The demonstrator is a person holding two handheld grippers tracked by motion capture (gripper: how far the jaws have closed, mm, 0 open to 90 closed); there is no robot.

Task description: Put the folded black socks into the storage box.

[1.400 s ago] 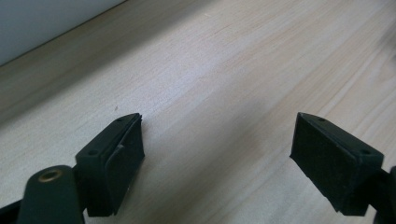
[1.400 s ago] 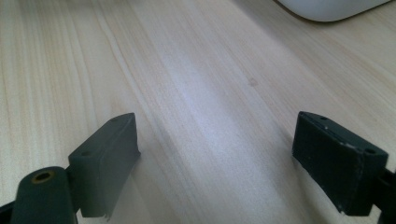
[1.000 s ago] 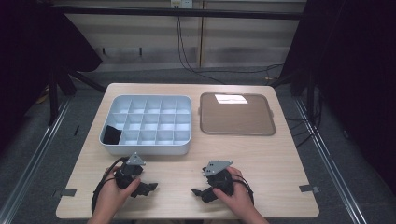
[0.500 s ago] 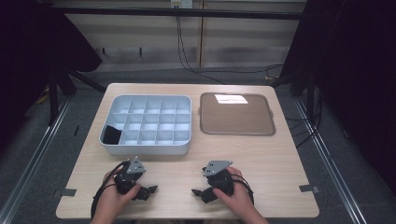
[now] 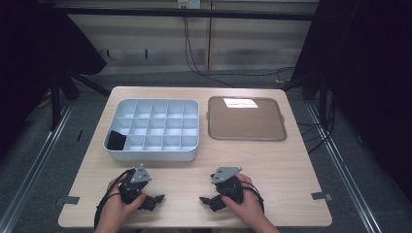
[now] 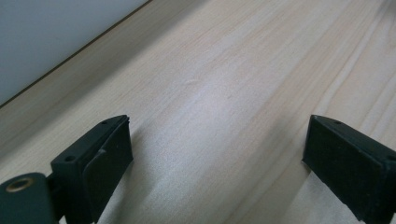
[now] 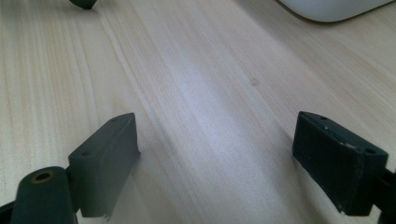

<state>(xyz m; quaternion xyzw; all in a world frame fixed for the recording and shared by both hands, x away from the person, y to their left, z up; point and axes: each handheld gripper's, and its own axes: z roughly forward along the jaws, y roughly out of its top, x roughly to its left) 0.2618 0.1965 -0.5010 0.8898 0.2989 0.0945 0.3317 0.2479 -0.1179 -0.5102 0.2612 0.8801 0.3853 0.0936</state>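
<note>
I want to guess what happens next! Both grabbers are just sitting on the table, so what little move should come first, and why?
Probably lift the left gripper toward the black piece in the grey divided box. Both it and the right gripper rest open and empty on the table, the left one's jaws having just been opening, and that piece lies on its side.

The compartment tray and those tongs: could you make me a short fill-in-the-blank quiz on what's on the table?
1. The grey compartment tray holds one ____ item in its near-left cell.
2. The brown flat tray lies to the ____ of it.
3. Both the left tongs and right tongs stand ____, holding nothing.

Missing words: black; right; open
</note>
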